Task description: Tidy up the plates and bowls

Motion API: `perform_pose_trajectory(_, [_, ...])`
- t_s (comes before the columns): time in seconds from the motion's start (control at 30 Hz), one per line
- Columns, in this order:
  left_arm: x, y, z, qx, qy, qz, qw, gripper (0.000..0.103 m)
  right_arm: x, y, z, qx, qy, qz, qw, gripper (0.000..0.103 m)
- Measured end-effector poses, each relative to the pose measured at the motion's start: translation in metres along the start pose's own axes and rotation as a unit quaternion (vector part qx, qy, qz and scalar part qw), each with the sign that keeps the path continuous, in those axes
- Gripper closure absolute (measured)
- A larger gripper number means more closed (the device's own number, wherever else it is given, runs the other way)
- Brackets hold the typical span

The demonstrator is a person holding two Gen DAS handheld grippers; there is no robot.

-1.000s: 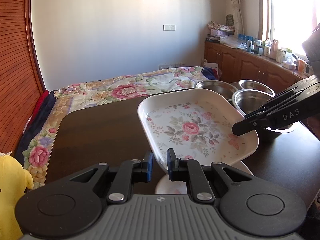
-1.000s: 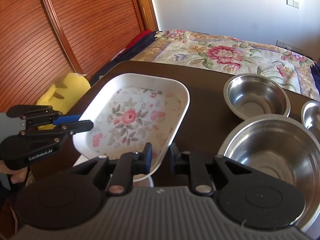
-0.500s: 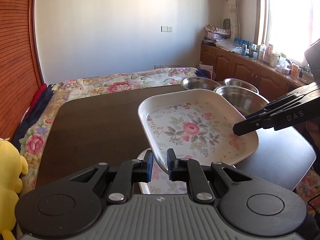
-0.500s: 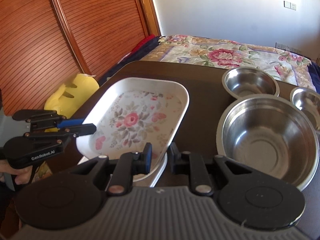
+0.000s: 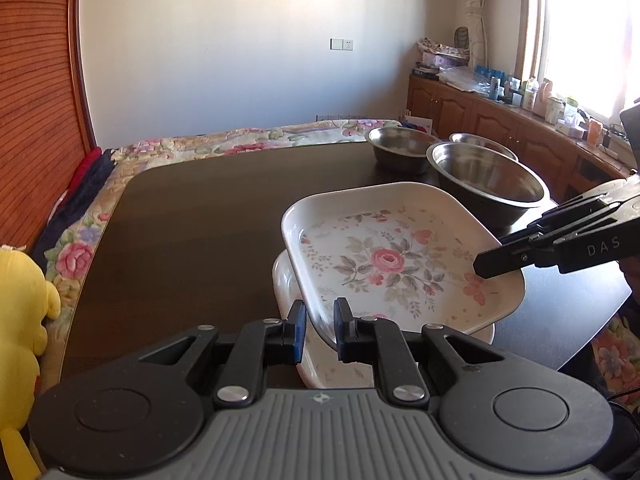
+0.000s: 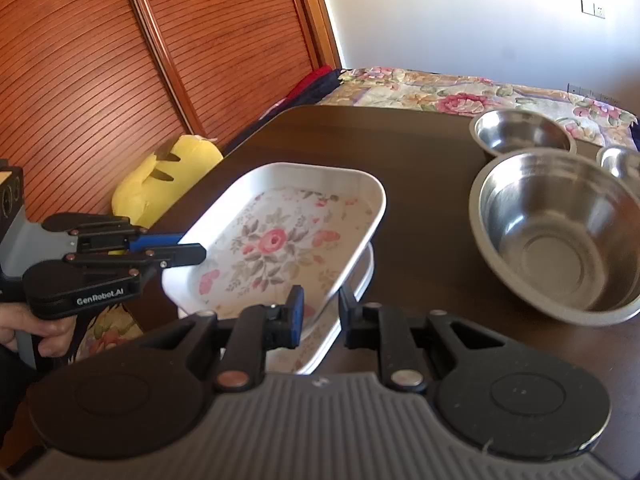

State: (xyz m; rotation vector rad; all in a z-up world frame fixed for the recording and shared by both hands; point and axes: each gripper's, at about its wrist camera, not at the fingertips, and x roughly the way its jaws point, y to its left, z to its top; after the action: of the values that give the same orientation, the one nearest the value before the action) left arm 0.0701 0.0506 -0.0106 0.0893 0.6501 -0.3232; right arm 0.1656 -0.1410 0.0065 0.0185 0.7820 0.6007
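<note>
A white rectangular plate with a rose pattern [image 5: 392, 256] [image 6: 276, 240] is held just above a second matching plate [image 5: 288, 280] [image 6: 360, 276] on the dark table. My left gripper [image 5: 320, 320] [image 6: 192, 250] is shut on one rim of the upper plate. My right gripper [image 6: 320, 308] [image 5: 486, 266] is shut on the opposite rim. Three steel bowls stand beyond: a large one [image 5: 488, 178] [image 6: 556, 232], a medium one [image 5: 400, 146] [image 6: 520, 132] and a small one [image 5: 484, 144] [image 6: 620, 162].
The dark table [image 5: 192, 216] has a bed with a floral cover [image 5: 240, 140] at its far side. A yellow plush toy [image 5: 20, 304] [image 6: 160, 180] sits at the table's left edge. Wooden slatted doors [image 6: 120, 60] stand on the left, cabinets [image 5: 500, 128] on the right.
Both grippers have lowered the rose plate toward the table; it now hangs close over the second plate, with more of that plate showing beneath it.
</note>
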Motion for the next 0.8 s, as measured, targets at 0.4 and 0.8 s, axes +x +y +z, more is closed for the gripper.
perform_pose_trajectory(0.4, [0.001,-0.001,-0.010,0.004,0.000,0.011,0.9999,0.087,0.006,0.007,-0.014,-0.005,0.002,-0.005,1.000,0.082])
perform_pose_trajectory(0.8, [0.007,-0.008,-0.012,0.016,0.003,0.029,0.9994,0.086,0.007,0.010,-0.017,-0.013,-0.010,-0.013,1.000,0.082])
